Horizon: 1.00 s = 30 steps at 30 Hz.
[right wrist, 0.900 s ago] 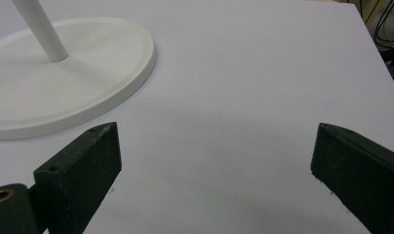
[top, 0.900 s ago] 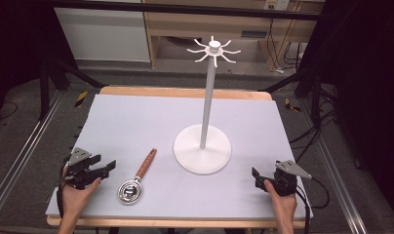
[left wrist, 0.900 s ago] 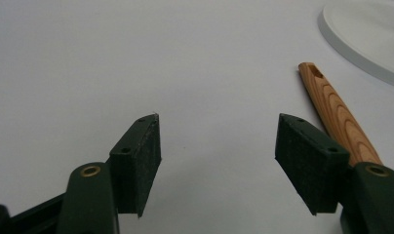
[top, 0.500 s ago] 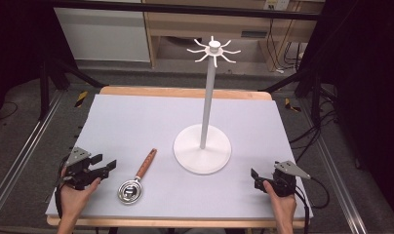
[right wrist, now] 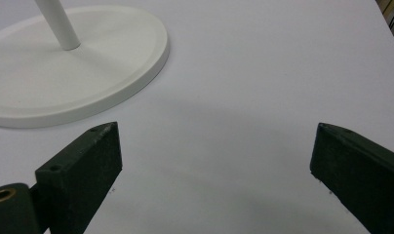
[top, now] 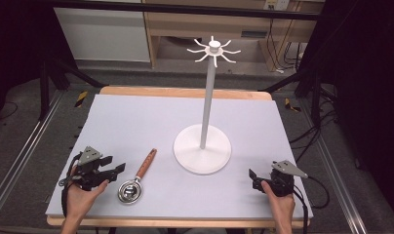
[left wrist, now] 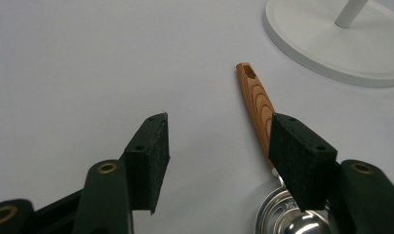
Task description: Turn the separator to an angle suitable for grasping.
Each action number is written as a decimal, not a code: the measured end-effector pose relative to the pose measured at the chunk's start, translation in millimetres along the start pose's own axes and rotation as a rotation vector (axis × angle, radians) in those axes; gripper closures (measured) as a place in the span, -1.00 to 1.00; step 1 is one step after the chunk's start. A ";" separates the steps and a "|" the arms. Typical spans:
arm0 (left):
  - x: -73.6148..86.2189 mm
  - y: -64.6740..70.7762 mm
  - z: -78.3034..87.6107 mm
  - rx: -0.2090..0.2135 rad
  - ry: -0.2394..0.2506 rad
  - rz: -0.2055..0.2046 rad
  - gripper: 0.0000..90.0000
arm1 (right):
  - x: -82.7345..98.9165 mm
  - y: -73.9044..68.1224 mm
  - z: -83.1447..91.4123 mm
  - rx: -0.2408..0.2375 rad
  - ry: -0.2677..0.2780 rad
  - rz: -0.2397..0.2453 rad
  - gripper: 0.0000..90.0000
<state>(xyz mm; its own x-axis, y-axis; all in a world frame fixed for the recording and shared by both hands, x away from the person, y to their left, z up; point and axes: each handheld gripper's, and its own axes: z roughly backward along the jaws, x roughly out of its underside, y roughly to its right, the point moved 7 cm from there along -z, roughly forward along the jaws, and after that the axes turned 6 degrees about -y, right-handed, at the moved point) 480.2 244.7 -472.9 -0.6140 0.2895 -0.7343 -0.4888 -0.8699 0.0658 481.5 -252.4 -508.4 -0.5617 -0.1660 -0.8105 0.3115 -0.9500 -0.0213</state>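
Note:
A spoon with a wooden handle (top: 146, 164) and a round metal bowl (top: 129, 190) lies on the table at the front left. My left gripper (top: 114, 165) rests just left of it, open, with nothing between its jaws. In the left gripper view the handle (left wrist: 256, 95) runs behind the right fingertip and the metal bowl (left wrist: 283, 222) sits below it, outside the gap of my left gripper (left wrist: 217, 141). A white stand (top: 202, 148) with a ring of hooks (top: 214, 49) on top rises mid-table. My right gripper (top: 253, 179) sits at the front right, open wide and empty, also my right gripper (right wrist: 217, 146).
The pale grey table top (top: 136, 122) has a wooden far edge (top: 185, 91). The stand's round base (right wrist: 78, 73) lies just left of and beyond my right jaws, and the base (left wrist: 331, 44) shows at the top right of the left gripper view. Cables trail off the right side.
My left gripper has edged slightly right, toward the spoon. The right hand, the spoon and the stand have not moved.

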 end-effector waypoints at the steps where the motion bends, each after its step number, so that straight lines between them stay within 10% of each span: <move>1: -0.6 1.6 -0.3 0.006 0.001 0.001 -0.11 | -0.3 0.0 0.0 0.001 0.001 0.001 -0.88; 30: -24.0 40.6 -19.5 0.065 -0.087 -0.097 -0.05 | -0.1 -6.3 -3.0 -0.019 -0.010 0.000 -0.88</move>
<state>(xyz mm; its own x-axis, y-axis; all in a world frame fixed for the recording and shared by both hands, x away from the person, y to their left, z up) 487.1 194.7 -465.7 -0.6119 0.4071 -0.6781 -0.5858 -0.8093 0.0427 481.8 -245.6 -510.0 -0.5691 -0.1685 -0.8048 0.3255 -0.9450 -0.0323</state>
